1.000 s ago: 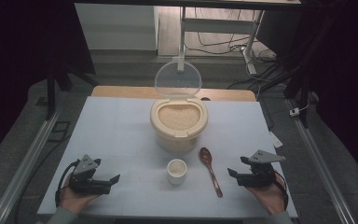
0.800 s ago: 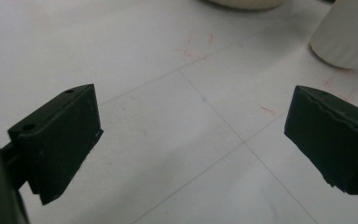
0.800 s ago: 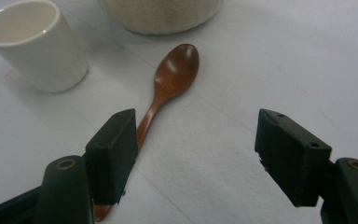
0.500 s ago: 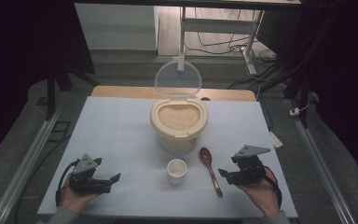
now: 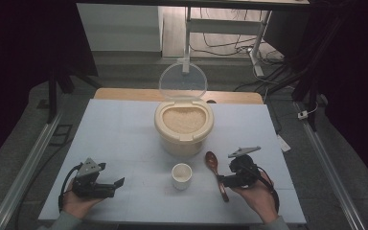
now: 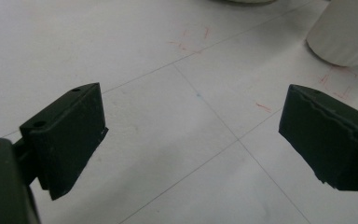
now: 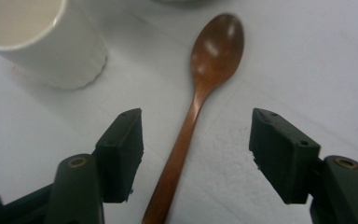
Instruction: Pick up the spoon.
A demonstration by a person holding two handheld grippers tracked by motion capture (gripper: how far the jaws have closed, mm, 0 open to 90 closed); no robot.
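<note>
A brown wooden spoon (image 5: pixel 215 168) lies on the white table right of a small white cup (image 5: pixel 181 175). Behind them stands a cream container of rice (image 5: pixel 184 125) with its clear lid (image 5: pixel 183 81) raised. My right gripper (image 5: pixel 222 180) points left at the spoon's handle. In the right gripper view the spoon (image 7: pixel 200 93) runs up between the jaws of the right gripper (image 7: pixel 198 140), whose pads stand apart from it. These jaws have just been closing a little. The cup (image 7: pixel 42 42) is at upper left. My left gripper (image 5: pixel 116 186) rests open at front left, its jaws (image 6: pixel 198 130) over bare table.
The table (image 5: pixel 124 129) has thin lines and red marks on it. The cup (image 6: pixel 345 32) shows at the top right of the left gripper view. A wooden board edge (image 5: pixel 124 94) runs behind the table. Metal rails (image 5: pixel 28 158) flank both sides.
My right gripper has moved left to the spoon's handle, and its jaws have narrowed slightly. The left gripper has stayed where it was.
</note>
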